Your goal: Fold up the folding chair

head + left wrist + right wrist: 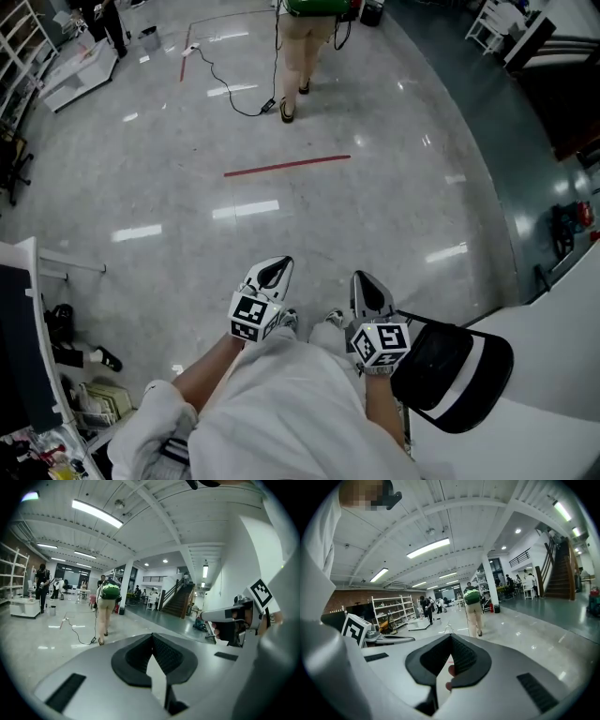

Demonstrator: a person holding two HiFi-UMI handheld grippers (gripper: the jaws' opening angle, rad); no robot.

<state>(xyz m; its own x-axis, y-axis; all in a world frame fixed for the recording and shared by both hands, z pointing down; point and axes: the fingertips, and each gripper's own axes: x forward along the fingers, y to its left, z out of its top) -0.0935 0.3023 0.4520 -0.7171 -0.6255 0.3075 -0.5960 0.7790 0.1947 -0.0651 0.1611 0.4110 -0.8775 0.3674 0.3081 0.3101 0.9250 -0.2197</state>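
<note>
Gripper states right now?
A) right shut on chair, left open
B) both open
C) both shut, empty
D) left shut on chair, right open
C: in their own views the left gripper and the right gripper each show jaw tips meeting, with nothing clamped between them.

Left gripper (152, 644) low in foreground, jaws pressed together, nothing between. Person with green backpack (108, 603) ahead on glossy floor (42, 639), back turned. Black cable (79, 637) on floor left of person's feet. White column (127, 581) just right of person, staircase (180, 599) further right. Right gripper (208, 616) beyond that, marker cube (260, 592) on it. White shelving (14, 571) far left of person.
</note>
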